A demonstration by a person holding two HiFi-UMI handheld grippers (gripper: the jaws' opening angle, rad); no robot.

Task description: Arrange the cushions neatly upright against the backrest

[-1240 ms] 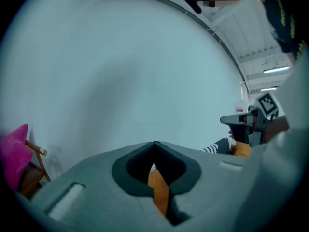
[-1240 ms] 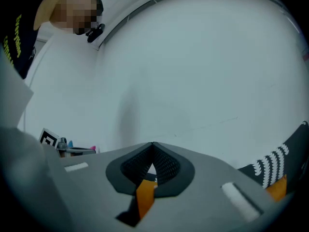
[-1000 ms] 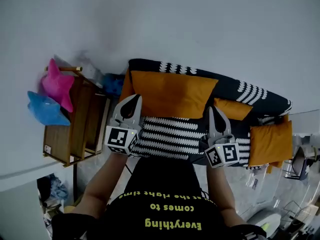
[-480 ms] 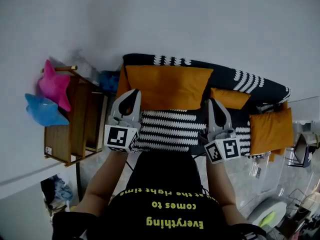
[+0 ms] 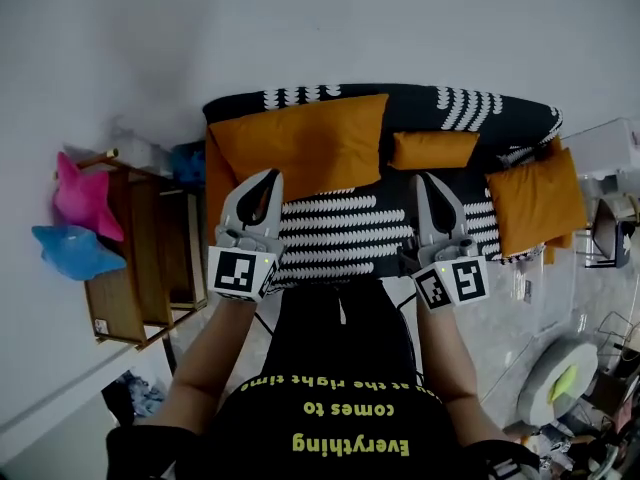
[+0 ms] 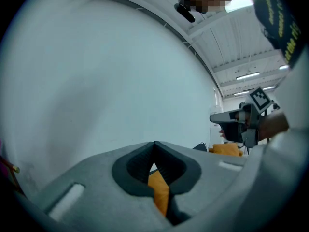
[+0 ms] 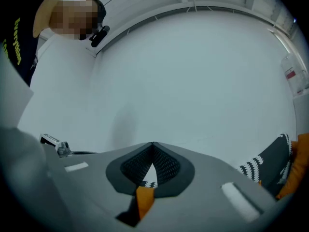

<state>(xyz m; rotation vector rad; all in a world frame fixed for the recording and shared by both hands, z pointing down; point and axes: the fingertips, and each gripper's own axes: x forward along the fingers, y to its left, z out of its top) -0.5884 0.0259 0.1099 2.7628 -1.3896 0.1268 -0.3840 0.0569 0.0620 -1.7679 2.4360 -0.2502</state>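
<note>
A black sofa (image 5: 345, 230) with white stripes carries three orange cushions. The large cushion (image 5: 300, 143) leans on the backrest at the left, and a small cushion (image 5: 432, 150) lies beside it. A third cushion (image 5: 535, 200) rests at the sofa's right end. My left gripper (image 5: 264, 178) is shut and empty, its tip by the large cushion's lower edge. Over the seat below the small cushion my right gripper (image 5: 425, 180) is shut and empty too. In the left gripper view the jaws (image 6: 154, 144) meet, with orange behind them. In the right gripper view the shut jaws (image 7: 153, 145) face the white wall.
A wooden side table (image 5: 140, 268) stands left of the sofa with a pink star plush (image 5: 80, 193) and a blue star plush (image 5: 75, 251). A white wall runs behind the sofa. A round stool (image 5: 560, 383) and clutter sit at the lower right.
Both shut grippers have shifted rightwards along the sofa front. The head view has swung, so the sofa and cushions now sit higher and further left in it.
</note>
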